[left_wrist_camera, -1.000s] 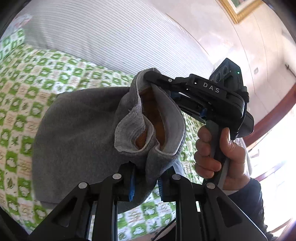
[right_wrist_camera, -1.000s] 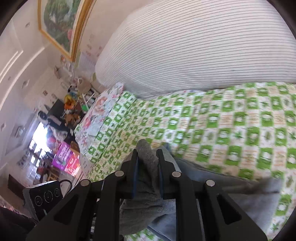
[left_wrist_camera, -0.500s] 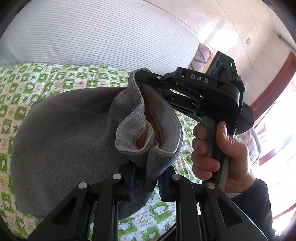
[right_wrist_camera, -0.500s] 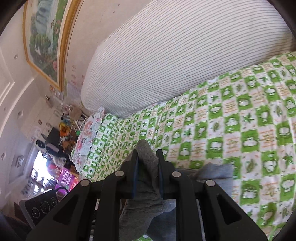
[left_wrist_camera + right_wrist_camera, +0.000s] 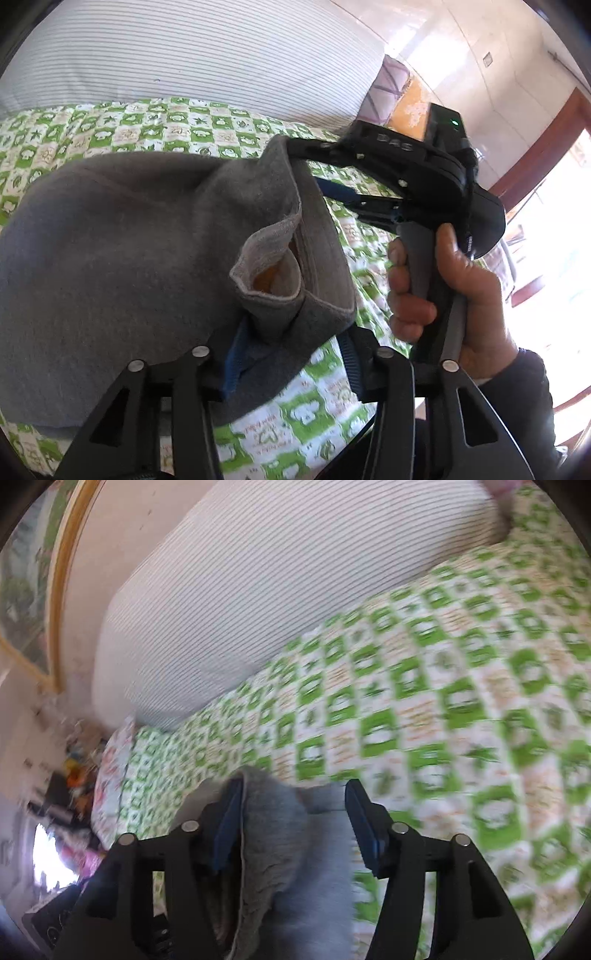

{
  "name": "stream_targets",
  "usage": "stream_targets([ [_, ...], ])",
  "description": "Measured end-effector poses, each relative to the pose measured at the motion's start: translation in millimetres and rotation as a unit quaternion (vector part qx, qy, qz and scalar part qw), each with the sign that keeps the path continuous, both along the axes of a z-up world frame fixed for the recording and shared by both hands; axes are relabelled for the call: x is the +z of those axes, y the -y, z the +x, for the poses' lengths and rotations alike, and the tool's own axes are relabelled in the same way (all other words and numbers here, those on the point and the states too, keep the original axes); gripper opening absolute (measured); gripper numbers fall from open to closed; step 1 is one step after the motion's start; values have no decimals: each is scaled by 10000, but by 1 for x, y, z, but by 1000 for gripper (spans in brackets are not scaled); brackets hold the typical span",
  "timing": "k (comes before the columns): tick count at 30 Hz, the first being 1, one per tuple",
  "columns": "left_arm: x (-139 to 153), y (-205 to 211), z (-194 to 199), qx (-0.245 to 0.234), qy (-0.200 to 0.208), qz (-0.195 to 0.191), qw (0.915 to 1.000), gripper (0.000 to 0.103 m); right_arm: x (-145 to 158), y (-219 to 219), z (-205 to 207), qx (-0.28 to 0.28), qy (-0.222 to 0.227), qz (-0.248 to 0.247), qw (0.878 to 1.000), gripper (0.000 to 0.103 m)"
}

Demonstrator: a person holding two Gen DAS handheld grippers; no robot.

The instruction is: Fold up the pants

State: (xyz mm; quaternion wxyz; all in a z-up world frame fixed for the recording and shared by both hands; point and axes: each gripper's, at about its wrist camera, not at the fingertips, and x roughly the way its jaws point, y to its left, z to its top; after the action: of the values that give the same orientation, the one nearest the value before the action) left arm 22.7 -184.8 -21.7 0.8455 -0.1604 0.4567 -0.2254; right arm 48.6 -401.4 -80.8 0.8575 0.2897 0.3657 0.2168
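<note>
The grey pants (image 5: 122,258) lie folded in a thick pile on the green-checked bedspread (image 5: 155,125). Their waistband end (image 5: 295,288) stands up between both grippers. My left gripper (image 5: 291,363) is open, its fingers spread wide around the waistband fabric. My right gripper (image 5: 314,173) shows in the left wrist view, held by a hand (image 5: 443,295), with its fingertips at the far end of the waistband. In the right wrist view the right gripper (image 5: 295,819) is open, and grey fabric (image 5: 291,867) lies loose between its fingers.
A large striped white pillow (image 5: 192,55) lies along the far side of the bed and also shows in the right wrist view (image 5: 266,590). A framed picture (image 5: 33,579) hangs on the wall. Cluttered furniture (image 5: 70,775) stands beyond the bed's edge.
Both grippers have opened and let go of the waistband. The pants have come down onto the bedspread, and the right wrist view has swung lower over the bed.
</note>
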Motion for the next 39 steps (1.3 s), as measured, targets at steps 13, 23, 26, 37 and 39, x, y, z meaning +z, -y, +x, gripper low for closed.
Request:
stream_targets([
  [13, 30, -66, -54, 105, 267, -340, 9990, 63, 39, -12, -90, -112, 641, -88, 9978, 59],
  [23, 24, -149, -45, 1078, 182, 13, 9940, 63, 61, -91, -144, 280, 1518, -523, 9866, 59],
  [26, 18, -164, -37, 1294, 33, 57, 9916, 63, 63, -115, -133, 489, 1425, -605, 9867, 59],
  [37, -6, -173, -3, 1246, -320, 481, 9905, 65, 29, -129, -93, -55, 745, -1929, 9784, 59],
  [39, -10, -166, 3, 1128, -287, 652, 9911, 66, 15, -109, -90, -378, 422, -2172, 9745, 59],
])
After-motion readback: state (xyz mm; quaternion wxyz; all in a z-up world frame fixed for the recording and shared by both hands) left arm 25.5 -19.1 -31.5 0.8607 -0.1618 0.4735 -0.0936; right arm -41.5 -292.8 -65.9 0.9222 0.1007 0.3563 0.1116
